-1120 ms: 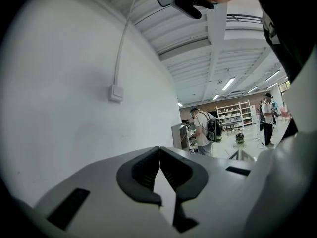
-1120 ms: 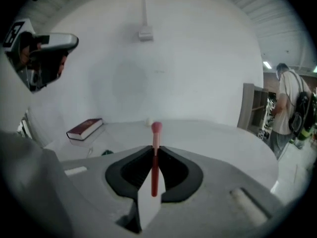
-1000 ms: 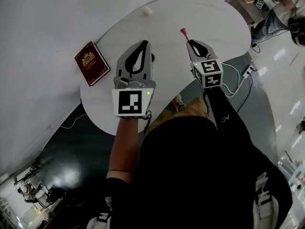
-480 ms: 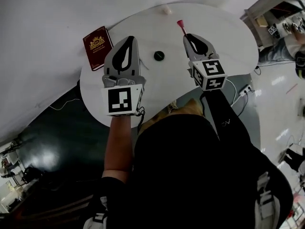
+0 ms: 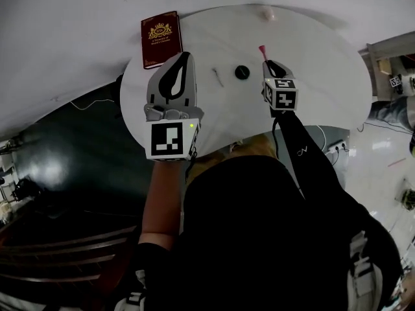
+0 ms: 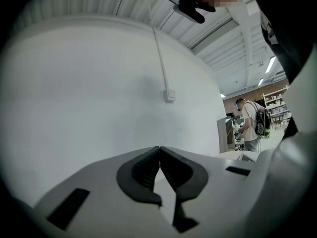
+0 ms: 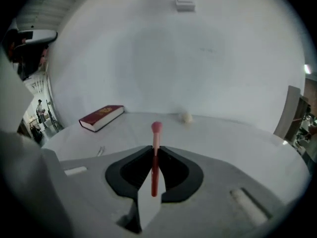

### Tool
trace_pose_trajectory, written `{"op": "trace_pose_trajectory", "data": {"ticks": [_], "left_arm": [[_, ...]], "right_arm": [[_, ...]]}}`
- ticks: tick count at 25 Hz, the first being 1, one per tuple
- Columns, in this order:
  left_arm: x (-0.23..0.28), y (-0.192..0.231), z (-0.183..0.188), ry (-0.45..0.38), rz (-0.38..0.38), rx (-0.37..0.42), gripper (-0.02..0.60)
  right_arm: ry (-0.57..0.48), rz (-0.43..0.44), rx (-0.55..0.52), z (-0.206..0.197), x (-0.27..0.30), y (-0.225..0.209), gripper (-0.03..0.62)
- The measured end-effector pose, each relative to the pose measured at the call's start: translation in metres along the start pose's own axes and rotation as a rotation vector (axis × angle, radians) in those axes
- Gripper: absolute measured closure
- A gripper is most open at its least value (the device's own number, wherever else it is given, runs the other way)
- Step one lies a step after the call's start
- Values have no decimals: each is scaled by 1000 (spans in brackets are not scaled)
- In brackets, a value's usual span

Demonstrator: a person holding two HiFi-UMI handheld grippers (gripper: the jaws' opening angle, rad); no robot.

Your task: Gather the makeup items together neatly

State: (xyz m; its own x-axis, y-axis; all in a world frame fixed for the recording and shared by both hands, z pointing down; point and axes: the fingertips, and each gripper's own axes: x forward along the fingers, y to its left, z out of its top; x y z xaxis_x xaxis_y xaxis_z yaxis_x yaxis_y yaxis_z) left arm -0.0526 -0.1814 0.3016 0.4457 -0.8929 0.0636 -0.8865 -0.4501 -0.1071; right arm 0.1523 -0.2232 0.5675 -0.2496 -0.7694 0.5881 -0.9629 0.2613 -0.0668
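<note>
Fingers, right gripper (image 7: 155, 150): pinching a makeup brush (image 7: 155, 133) by its dark red handle, pink head sticking out ahead and tilted down toward the tabletop (image 5: 311, 83).
Fingers, left gripper (image 6: 159, 150): pressed together with nothing between them, aimed level at the wall.
Brush, place: held over the tabletop, well to the right of the red book (image 5: 161, 39) and just right of the round black compact (image 5: 242, 72).
Brush, look: slim straight stick, shaft fading from dark red to pale pink, with a small rounded tip.
Other items: a thin pale pin-like piece (image 5: 218, 78) lies between book and compact; a small cream puff (image 5: 267, 13) sits far right of the book, near the rim.
Risk: the grip is on a thin round shaft — a hard set-down could swivel it or let it roll away, and the head might nudge the compact.
</note>
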Motion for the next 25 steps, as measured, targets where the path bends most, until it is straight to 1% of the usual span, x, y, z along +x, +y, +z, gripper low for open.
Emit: {"op": "trace_pose_trajectory", "data": {"ticks": [6,8,11,14,16,19,21,23,25], "left_arm": [[-4,4,-14,38,42,5,572],[-3,3,-12,17,39,-11,571],[-2,3,-12,8,35,-26,572],[-1,6,-17,9,28,-35,572],[-2,9,-19,7,18,-43,571],[-3,16,-24,13,6,-45,572],[-4,22,-28,20,2,-39,571],[-4,26,-21,-13,-8,-38,571],[-4,23,-17,-31,-35,-33,572]], "right_arm": [[147,7,-2,-44,31,1,545],[183,-3,6,-55,36,1,545],[223,-14,18,-69,41,3,545],[233,-10,16,-74,42,5,545],[225,-5,14,-71,40,8,516],[181,-30,5,-59,30,9,514],[131,-41,1,-46,19,10,516],[77,-35,-10,-29,7,17,516],[13,-25,-30,-6,-8,28,515]]}}
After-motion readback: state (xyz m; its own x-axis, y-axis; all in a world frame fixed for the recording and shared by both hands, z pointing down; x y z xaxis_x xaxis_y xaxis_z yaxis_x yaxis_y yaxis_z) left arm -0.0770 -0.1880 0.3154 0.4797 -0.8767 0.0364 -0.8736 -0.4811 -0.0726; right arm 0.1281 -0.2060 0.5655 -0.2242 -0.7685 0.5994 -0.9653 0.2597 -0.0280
